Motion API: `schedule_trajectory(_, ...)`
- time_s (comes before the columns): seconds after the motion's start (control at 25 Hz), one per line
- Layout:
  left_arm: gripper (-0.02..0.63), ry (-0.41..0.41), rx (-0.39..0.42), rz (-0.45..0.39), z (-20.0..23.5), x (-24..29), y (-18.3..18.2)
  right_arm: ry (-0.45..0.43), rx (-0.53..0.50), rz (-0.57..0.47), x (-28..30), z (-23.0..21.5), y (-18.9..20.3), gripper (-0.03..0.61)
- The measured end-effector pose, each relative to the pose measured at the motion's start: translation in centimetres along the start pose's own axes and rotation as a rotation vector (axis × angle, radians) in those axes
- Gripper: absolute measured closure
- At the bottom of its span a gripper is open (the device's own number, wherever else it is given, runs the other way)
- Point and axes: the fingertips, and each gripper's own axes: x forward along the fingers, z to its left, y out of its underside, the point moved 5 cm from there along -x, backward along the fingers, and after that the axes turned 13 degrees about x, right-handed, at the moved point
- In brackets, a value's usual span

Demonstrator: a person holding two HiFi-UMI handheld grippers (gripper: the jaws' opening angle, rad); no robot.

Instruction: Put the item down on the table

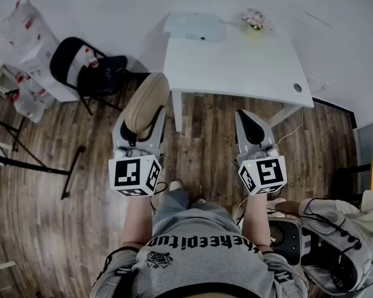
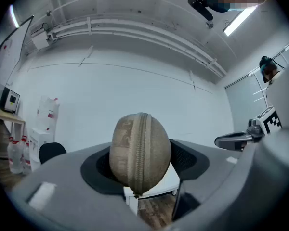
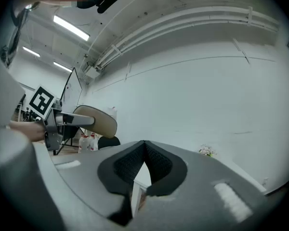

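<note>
A: Left gripper (image 2: 142,166) status?
B: Clamped on the case (image 2: 139,141), jaws wide, pads on its two broad sides. The zip seam stands upright, facing the camera. Right gripper (image 3: 144,150) is closed with nothing in it.
A: Case axis?
B: The long axis runs along the jaws, toward 12 in head view. The case is in the air over floor, not over the table (image 1: 248,67).
A: Bearing to table?
B: Its near-left corner sits at 1 o'clock from the case tip, and the top spreads out toward 2. Right gripper is closer to the front edge (but empty), so I'd judge left goes forward-right, then lowers.
</note>
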Motion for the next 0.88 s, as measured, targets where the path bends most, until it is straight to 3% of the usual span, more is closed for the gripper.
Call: schedule_trajectory(0.88, 0.304, 0.046, -0.003, -0.028, 4.0, 4.5, 2.0, 0.052, 0.014, -0.035, 5.6, 0.1, 0.7, 0.578)
